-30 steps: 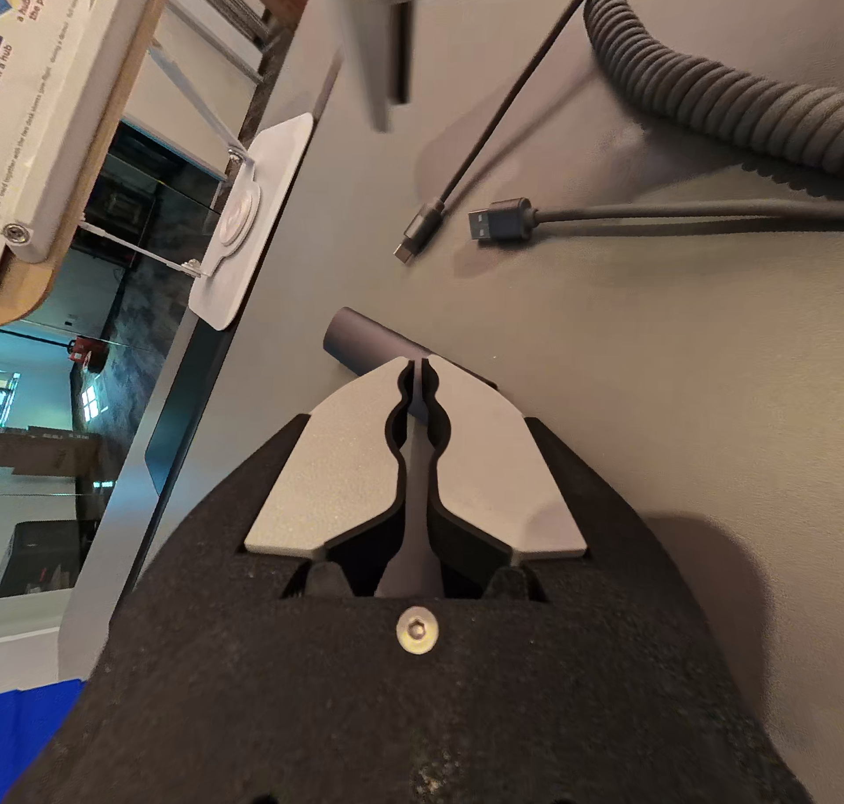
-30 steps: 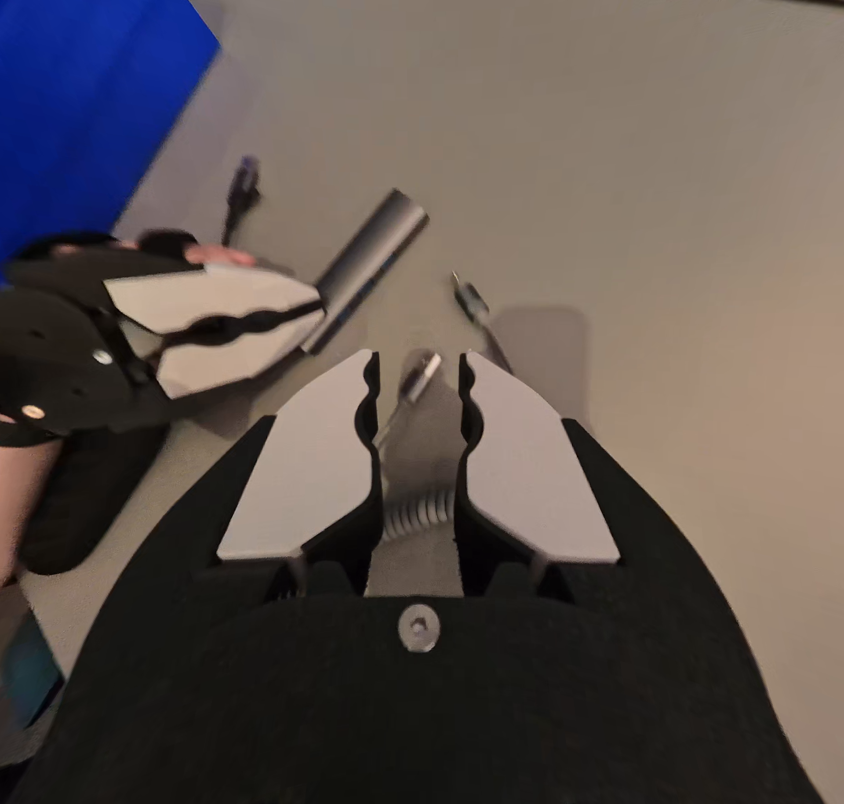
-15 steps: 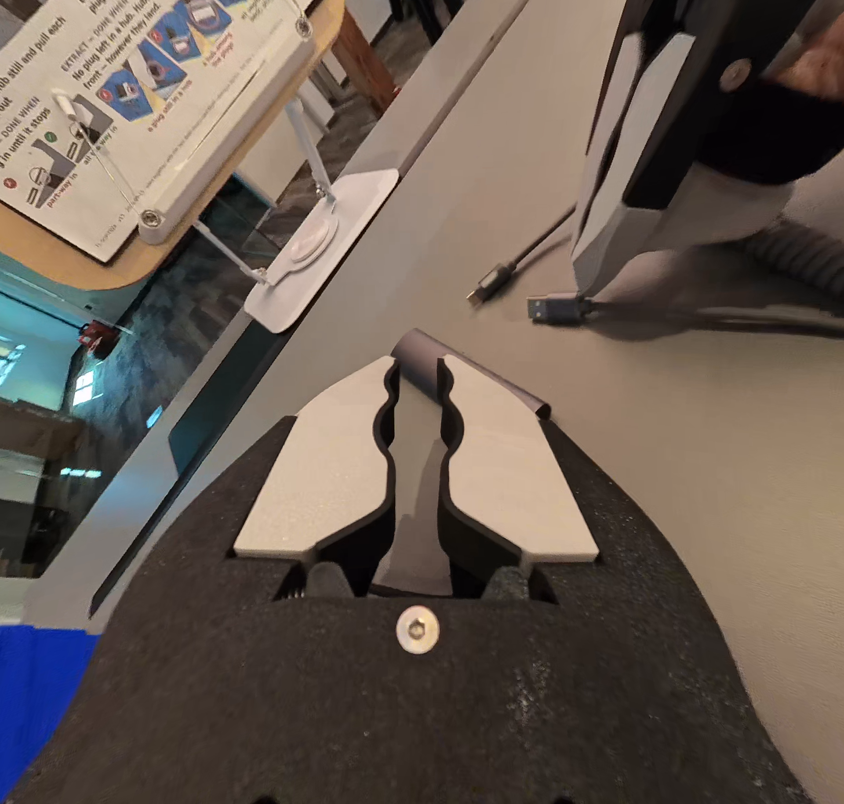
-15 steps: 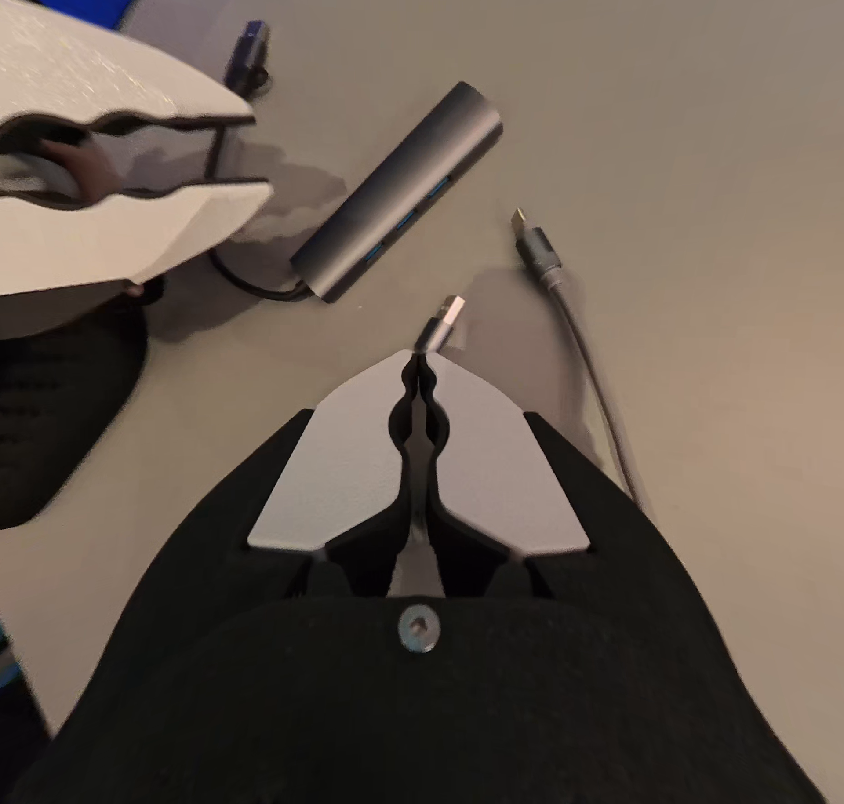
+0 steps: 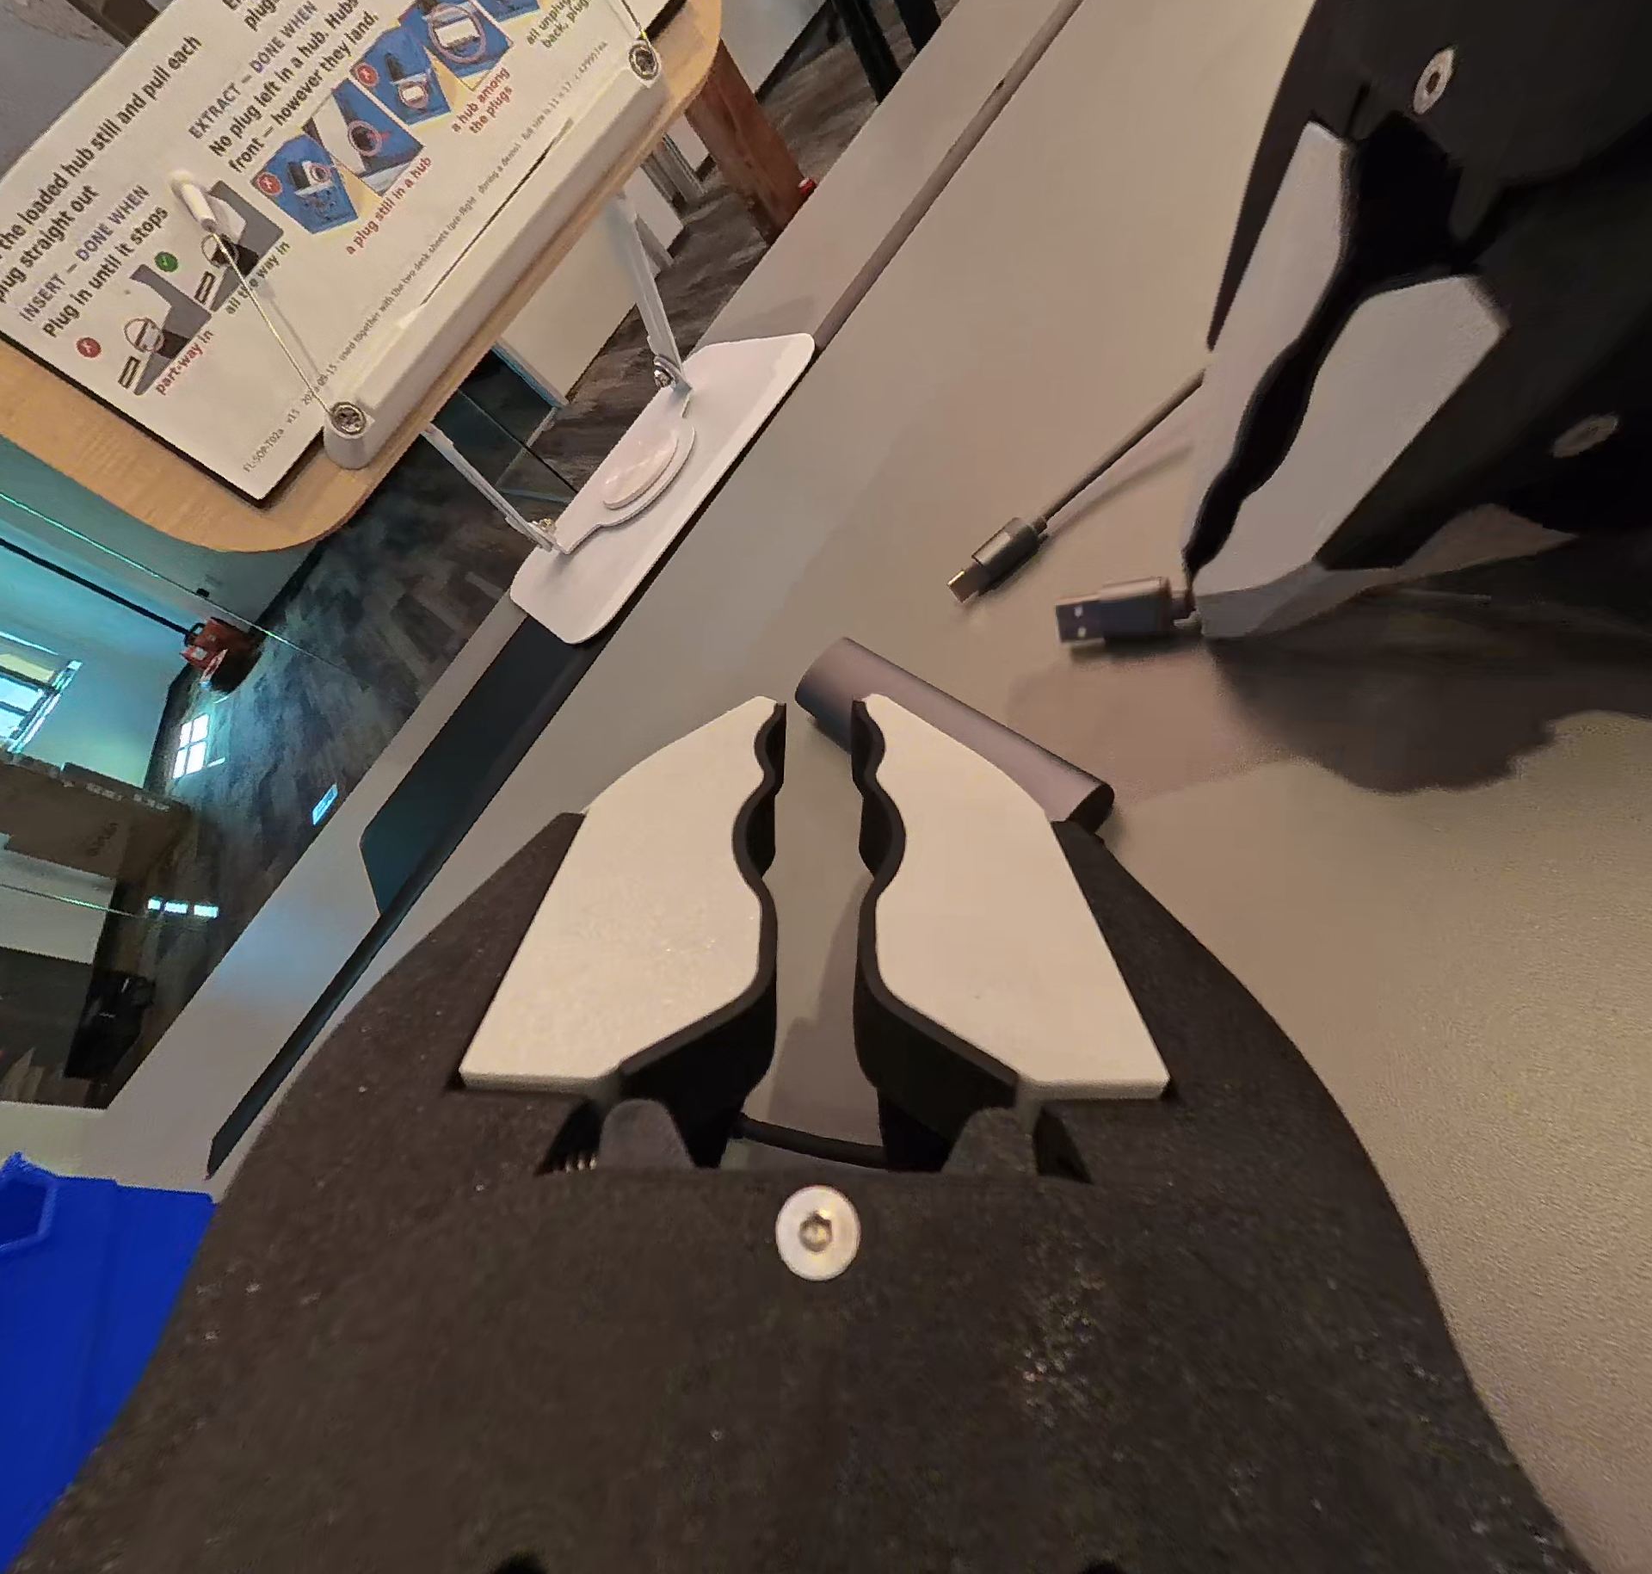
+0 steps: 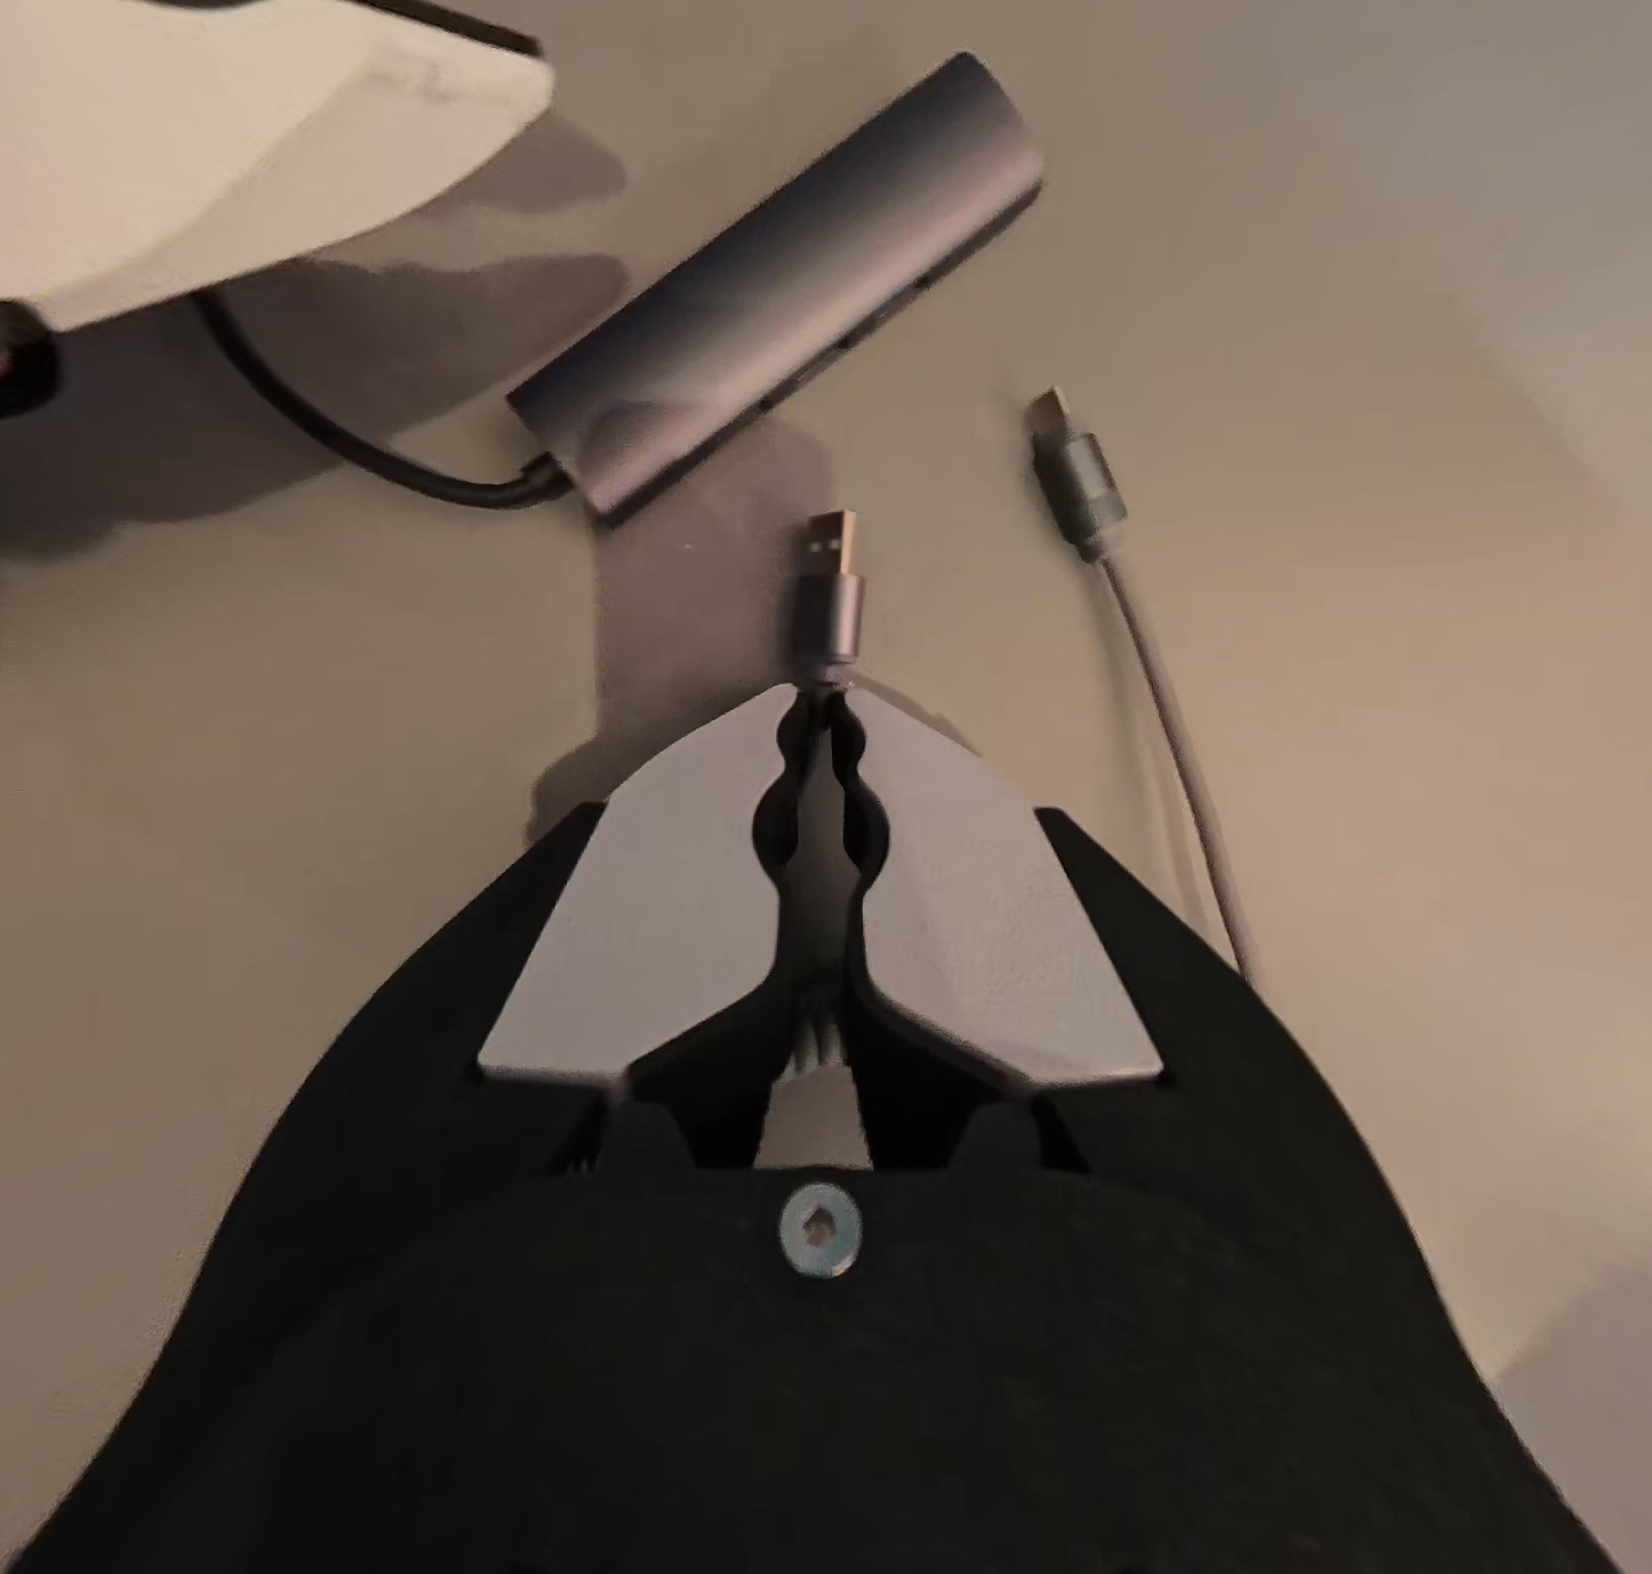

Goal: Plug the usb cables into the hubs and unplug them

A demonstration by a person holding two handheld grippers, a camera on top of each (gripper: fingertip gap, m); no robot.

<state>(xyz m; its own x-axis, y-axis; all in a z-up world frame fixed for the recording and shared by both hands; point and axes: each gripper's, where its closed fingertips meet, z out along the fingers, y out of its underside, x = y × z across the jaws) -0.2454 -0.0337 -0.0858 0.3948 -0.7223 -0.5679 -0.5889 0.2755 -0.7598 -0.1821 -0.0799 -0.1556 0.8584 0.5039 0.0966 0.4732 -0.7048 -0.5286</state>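
A dark grey USB hub (image 6: 787,279) lies on the grey table (image 6: 1341,190), its black lead curving away to the left. My right gripper (image 6: 821,700) is shut on a grey cable just behind its USB-A plug (image 6: 827,601). The plug sticks out past the fingertips, close to the hub's near end. The left wrist view shows the same grasp (image 5: 1193,579), with the plug (image 5: 1117,610) just above the table. My left gripper (image 5: 818,713) is open and holds nothing. The hub (image 5: 965,744) lies just beyond its right finger.
A second grey cable with a small plug (image 6: 1073,476) lies loose to the right of the hub. A white stand (image 5: 661,476) at the table's far edge holds an instruction sheet (image 5: 358,145). A blue bin (image 5: 54,1308) sits at the lower left. My right fingertips sit around 11 cm from my left ones. Between my left fingertips and the dark grey USB hub (image 6: 787,279) there is roughly 6 cm.
My right gripper closed on the cable behind the USB-A plug and carried it closer to the hub. My left gripper went from shut to slightly open beside the hub.
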